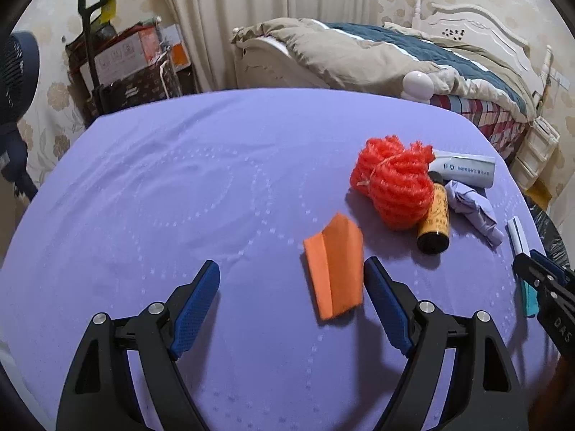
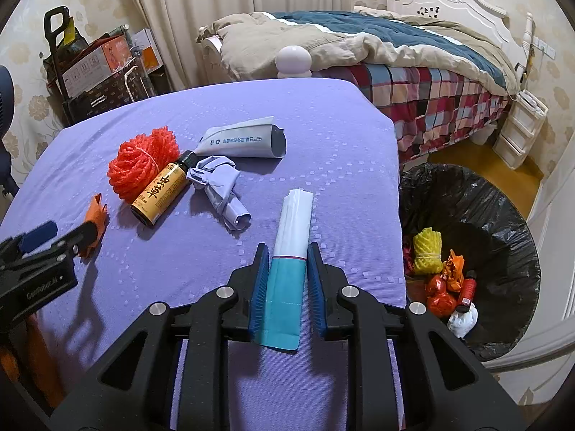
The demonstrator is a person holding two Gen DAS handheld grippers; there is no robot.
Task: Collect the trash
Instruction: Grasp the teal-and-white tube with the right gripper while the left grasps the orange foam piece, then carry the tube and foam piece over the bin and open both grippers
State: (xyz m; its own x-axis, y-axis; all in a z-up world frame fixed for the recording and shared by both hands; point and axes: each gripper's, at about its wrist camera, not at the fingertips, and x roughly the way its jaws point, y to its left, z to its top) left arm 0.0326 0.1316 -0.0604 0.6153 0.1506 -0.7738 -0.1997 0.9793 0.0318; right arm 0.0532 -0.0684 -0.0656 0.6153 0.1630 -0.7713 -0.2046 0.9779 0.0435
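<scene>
The bench, draped in a purple cloth, fills both views, and a bin lined with a black bag stands on the floor just off its right edge, already holding several wrappers and a small bottle. Near the middle of the bench lies a cluster of trash: a red foam net, touching an amber bottle with a yellow label, a crumpled lilac glove beside that, and a grey-white pouch toward the far edge. An orange paper scrap lies apart, nearer the left front.

The right tool straddles a teal-and-white sachet close to the right edge; its blue pads stand at either side of the packet, at most just touching it (full pressure cannot be confirmed). The left tool is spread wide, the orange scrap just inside its right finger and not gripped.

The sachet is thin and slick, so a light squeeze could let it slide out or fold on the way to the bin. The left tool sits off-centre; closing from here may only nudge the scrap aside.
</scene>
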